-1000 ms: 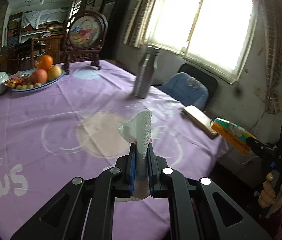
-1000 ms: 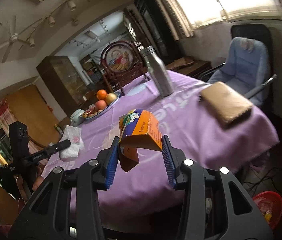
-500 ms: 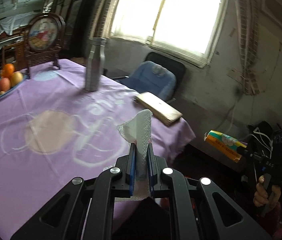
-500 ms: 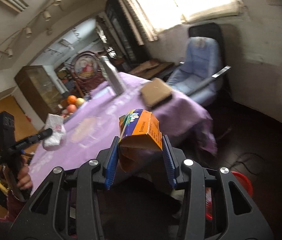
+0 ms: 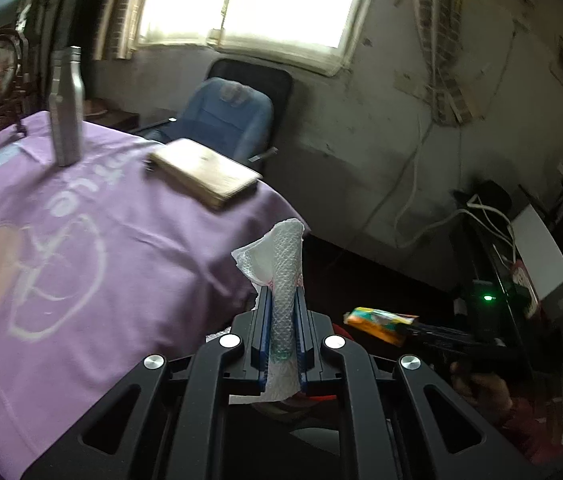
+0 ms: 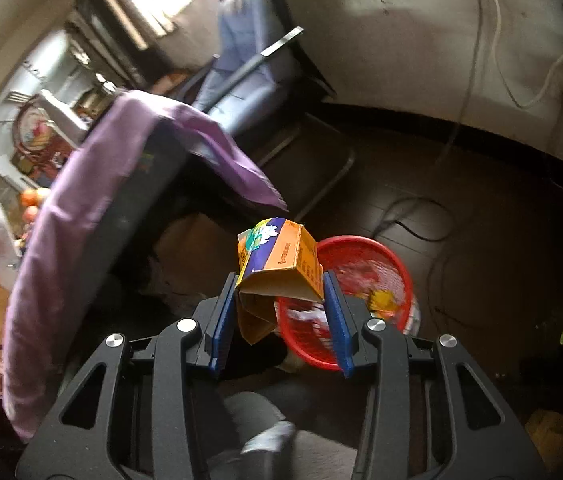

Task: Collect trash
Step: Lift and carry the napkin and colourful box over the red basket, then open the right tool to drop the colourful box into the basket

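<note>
The carton [image 6: 279,260] was pinched between the right gripper's [image 6: 280,312] blue pads, above a red basket [image 6: 397,264] at its four o'clock. The tissue [image 5: 281,264] was clamped in the left gripper [image 5: 281,324], whose jaws were pressed together on it, with the purple cloth [image 5: 81,240] at its nine o'clock.

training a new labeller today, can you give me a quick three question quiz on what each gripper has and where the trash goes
1. True or false: the left gripper is shut on a crumpled white paper towel.
2. What does the right gripper hold? A) silver bottle B) orange carton C) brown book
3. Fill in: the bin on the floor beyond the right gripper is a ____ basket.

Key
1. True.
2. B, the orange carton.
3. Red: the red basket already has scraps inside.
</note>
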Demonstrator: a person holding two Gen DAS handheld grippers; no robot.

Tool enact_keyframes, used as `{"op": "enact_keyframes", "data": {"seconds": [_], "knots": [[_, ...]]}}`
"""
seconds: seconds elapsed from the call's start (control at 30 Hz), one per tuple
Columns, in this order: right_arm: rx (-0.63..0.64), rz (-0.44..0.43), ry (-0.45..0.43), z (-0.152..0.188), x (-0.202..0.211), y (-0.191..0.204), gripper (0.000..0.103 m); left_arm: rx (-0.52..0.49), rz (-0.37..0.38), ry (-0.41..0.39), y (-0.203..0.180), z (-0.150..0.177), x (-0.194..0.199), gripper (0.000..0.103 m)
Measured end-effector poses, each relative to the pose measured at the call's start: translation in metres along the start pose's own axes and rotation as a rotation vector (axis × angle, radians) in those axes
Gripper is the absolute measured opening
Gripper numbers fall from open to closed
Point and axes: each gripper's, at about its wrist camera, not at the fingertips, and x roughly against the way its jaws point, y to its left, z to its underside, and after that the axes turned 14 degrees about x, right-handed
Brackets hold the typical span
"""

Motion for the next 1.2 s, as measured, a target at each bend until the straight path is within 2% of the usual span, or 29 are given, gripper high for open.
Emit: {"op": "enact_keyframes", "data": {"seconds": [0.13,0.4,0.6,0.77,1.07,1.2], "knots": [[-0.015,-0.01,0.024,0.007,-0.015,-0.002,0.042,-0.024,0.012,0.044,-0.012,0.006,-0.026,0.011],[-0.051,0.01,0.081,0.017,-0.037,-0.018,0.042,-0.091,0.006,0.161,-0.035,0.027,-0.103,0.011],[-0.11,0.029,0.098,0.024,-0.042,-0.042,0.042,-0.189,-0.029,0.226,-0.051,0.058,-0.165,0.011],[-0.128,0.038,0.11,0.028,-0.044,-0.048,0.042,-0.284,-0.062,0.245,-0.062,0.086,-0.208,0.011],[-0.146,0.035,0.148,0.031,-0.061,-0.045,0.042,-0.365,-0.086,0.285,-0.067,0.125,-0.244,0.011],[-0.145,0.03,0.159,0.031,-0.067,-0.043,0.042,-0.361,-0.08,0.316,-0.063,0.134,-0.251,0.011]]}}
